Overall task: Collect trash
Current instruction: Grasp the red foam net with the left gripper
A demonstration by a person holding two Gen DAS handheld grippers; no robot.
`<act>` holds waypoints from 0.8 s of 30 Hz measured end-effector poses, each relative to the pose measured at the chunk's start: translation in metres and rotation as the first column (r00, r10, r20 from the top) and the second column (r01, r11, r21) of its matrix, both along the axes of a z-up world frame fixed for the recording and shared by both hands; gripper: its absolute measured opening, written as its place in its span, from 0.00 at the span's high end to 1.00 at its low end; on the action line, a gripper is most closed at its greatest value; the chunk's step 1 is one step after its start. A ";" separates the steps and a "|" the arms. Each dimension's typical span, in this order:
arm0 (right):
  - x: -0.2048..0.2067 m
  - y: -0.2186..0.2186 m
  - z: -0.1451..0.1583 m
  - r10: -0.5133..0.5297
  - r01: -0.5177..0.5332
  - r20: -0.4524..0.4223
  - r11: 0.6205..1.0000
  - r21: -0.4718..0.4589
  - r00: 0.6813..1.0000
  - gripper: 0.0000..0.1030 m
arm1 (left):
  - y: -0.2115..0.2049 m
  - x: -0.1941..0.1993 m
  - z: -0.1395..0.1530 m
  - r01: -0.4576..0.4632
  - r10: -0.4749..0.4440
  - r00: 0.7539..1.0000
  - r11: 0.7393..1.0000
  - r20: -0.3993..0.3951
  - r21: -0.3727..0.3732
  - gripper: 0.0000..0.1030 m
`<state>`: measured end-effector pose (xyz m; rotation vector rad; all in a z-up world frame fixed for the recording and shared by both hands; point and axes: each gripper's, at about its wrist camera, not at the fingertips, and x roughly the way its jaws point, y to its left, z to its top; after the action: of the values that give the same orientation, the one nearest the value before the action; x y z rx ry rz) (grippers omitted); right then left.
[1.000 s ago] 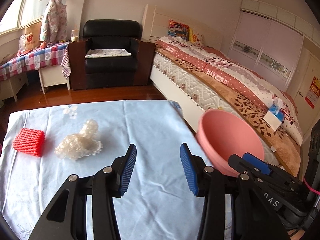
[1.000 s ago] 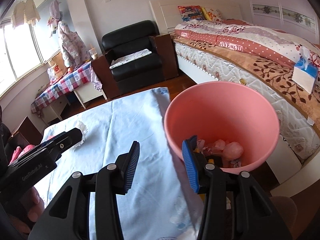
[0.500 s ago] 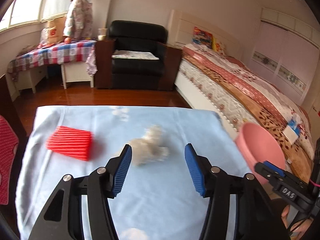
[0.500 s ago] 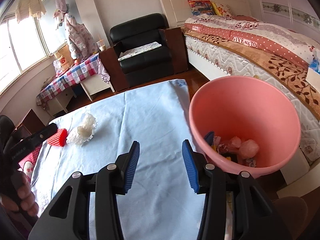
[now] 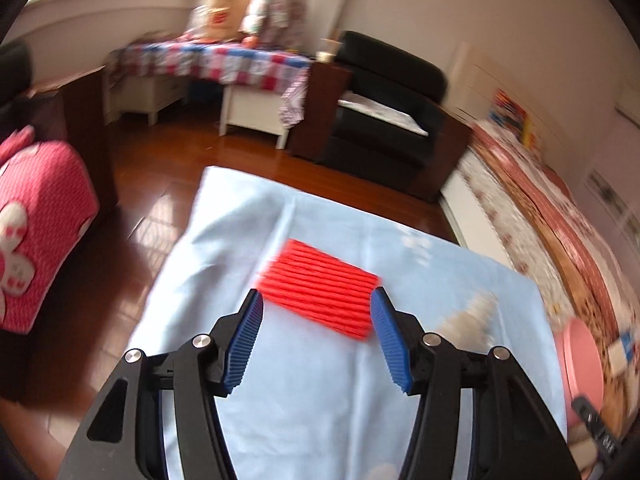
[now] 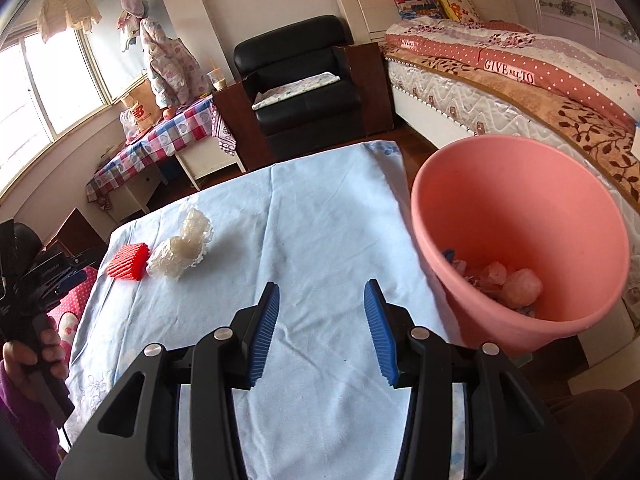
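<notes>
Furthest left on the pale blue cloth-covered table (image 6: 320, 216) lies the bright red ribbed foam-net sleeve (image 5: 320, 288), the kind slipped over fruit, and the left gripper (image 5: 316, 320) is lined up right on it, its blue ribbed pads spread wide and having just been opening, the near edge of the sleeve sitting in the gap while neither pad presses on it. From the look of it that sleeve weighs next to nothing and is soft and springy, so it should squash flat under the pads and spring back; I would take it across its short width, near the middle, where the ridges run lengthways and give the pads something to bite. It looks a flattened rectangle with close parallel ridges, somewhat blurred in the left view. Just beside it to the right, touching or nearly so in the right view, sits the crumpled whitish translucent foam netting (image 6: 180, 248), lumpy and lacy, surely just as light and easily dragged; a pinch through its bulk would do. Further right the right gripper (image 6: 320, 332) hovers over bare cloth, its jaws about half apart with nothing between them. At the far right, off the table's edge, stands the pink plastic bucket (image 6: 520, 184), holding pale crumpled scraps at its bottom.
</notes>
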<state>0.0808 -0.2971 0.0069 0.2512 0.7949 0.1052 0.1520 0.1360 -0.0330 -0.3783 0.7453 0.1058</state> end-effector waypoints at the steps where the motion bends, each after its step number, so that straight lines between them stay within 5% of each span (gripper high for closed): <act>1: 0.001 0.002 -0.001 0.006 -0.006 -0.003 1.000 0.003 1.000 0.56 | 0.006 0.002 -0.002 -0.019 0.019 1.000 1.000 -0.008 -0.007 0.47; 17: 0.013 0.033 -0.007 0.089 -0.090 -0.022 0.996 -0.015 0.996 0.56 | -0.004 0.053 -0.046 -0.112 0.101 0.988 0.989 -0.117 -0.092 0.48; 22: 0.019 0.044 -0.007 0.150 -0.150 -0.015 0.988 0.029 0.989 0.56 | 0.002 0.053 -0.052 -0.136 0.126 0.986 0.986 -0.108 -0.097 0.89; 24: 0.027 0.050 -0.007 0.183 -0.181 -0.018 0.980 0.077 0.983 0.56 | 0.002 0.049 -0.050 -0.119 0.111 0.990 0.989 -0.091 -0.088 0.90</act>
<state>0.1074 -0.2470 -0.0002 0.2510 0.8389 0.3052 0.2011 0.1380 -0.0827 -0.5084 0.8155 0.1974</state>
